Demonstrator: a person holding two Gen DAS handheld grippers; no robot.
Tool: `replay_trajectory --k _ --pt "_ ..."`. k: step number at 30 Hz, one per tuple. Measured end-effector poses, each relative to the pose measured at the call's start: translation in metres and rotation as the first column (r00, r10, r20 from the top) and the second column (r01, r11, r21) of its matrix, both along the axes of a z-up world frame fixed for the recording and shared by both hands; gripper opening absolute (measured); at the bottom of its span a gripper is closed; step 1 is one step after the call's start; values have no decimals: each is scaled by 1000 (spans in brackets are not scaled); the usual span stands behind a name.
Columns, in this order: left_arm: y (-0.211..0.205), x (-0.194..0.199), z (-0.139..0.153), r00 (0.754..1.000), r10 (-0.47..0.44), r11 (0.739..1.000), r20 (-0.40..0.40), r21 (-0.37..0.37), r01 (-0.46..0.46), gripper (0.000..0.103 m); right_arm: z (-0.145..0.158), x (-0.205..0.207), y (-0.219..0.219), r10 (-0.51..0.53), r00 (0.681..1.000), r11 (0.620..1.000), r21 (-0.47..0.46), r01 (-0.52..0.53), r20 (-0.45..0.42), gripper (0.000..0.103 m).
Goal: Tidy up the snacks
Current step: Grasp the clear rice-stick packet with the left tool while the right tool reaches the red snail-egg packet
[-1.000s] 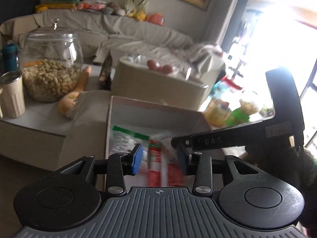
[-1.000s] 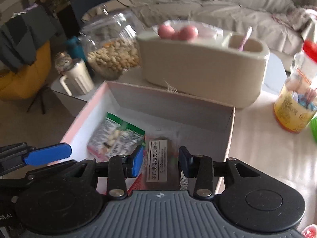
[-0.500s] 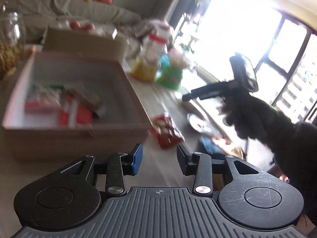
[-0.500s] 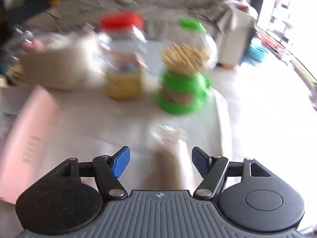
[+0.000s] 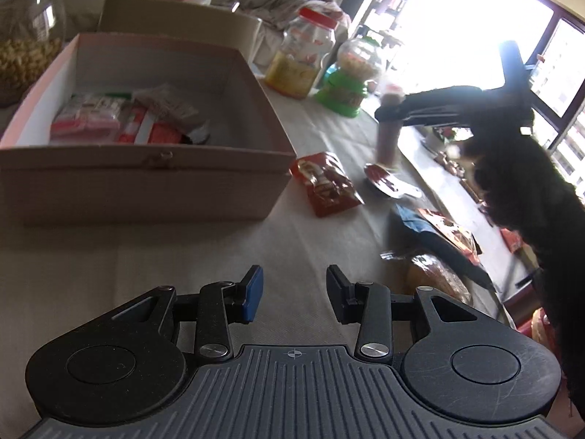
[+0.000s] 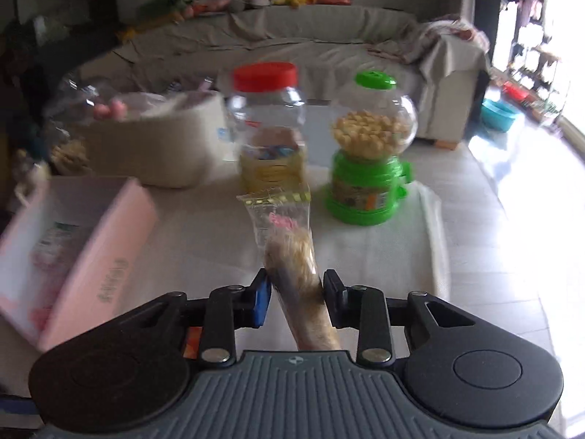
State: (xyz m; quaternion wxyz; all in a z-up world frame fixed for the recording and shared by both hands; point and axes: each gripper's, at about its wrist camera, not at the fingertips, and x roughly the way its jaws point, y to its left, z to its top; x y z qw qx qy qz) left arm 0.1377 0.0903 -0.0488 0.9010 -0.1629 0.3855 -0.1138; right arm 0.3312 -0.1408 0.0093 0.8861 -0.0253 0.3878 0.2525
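My right gripper [image 6: 297, 296] holds a clear-wrapped brown snack stick [image 6: 292, 256]; its jaws are closing and both pads touch the wrapper. In the left wrist view that gripper [image 5: 387, 109] hangs over the table with the stick [image 5: 387, 139] dangling below it. My left gripper [image 5: 294, 289] is open over bare tablecloth, with nothing between its fingers. The open cardboard box [image 5: 146, 168] lies to its upper left with several snack packets [image 5: 124, 120] inside. A red snack packet [image 5: 325, 183] lies just right of the box.
A red-lidded jar [image 6: 270, 128] and a green candy dispenser [image 6: 369, 153] stand behind the stick. A beige container [image 5: 175, 18] and a glass nut jar [image 5: 25, 47] sit behind the box. More packets and bagged bread [image 5: 435, 281] lie at right, near a dark sleeve [image 5: 530, 183].
Both views have swung right, away from the box interior. The right gripper opened wide, then closed around the wrapped snack stick. The left gripper kept its opening and sank toward the table.
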Motion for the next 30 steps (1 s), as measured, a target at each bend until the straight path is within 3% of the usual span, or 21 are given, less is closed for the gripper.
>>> replay_trajectory --k 4,10,12,14,16,18,23,26,30 --pt "-9 -3 5 999 -36 999 14 -17 37 43 -1 -31 5 71 995 996 67 -66 -74 27" --pt "-23 -14 22 994 -80 997 70 12 79 43 0 -71 3 129 989 985 121 -119 -78 27" --pt "-24 -16 23 994 -80 997 75 7 80 43 -2 -91 5 158 986 985 83 -153 -48 27" --pt "-22 -18 24 995 -65 998 70 9 64 43 -8 -109 8 212 976 976 53 -210 -41 31" --pt "-19 -20 25 997 -44 999 65 8 44 43 -13 -125 8 261 964 965 45 -259 -54 48" --pt "-18 -20 26 998 -27 1000 65 -4 27 43 -15 -140 5 280 959 960 32 -279 -38 56" --pt "-30 -7 28 998 -33 999 59 -15 33 43 -13 -171 -13 262 964 965 -15 -262 35 63" --pt "-55 9 25 994 -80 996 69 43 77 43 -14 -179 -27 226 971 974 -51 -222 80 65" --pt "-98 39 11 983 -176 955 54 250 158 44 -14 -188 -48 171 976 984 -77 -162 133 67"
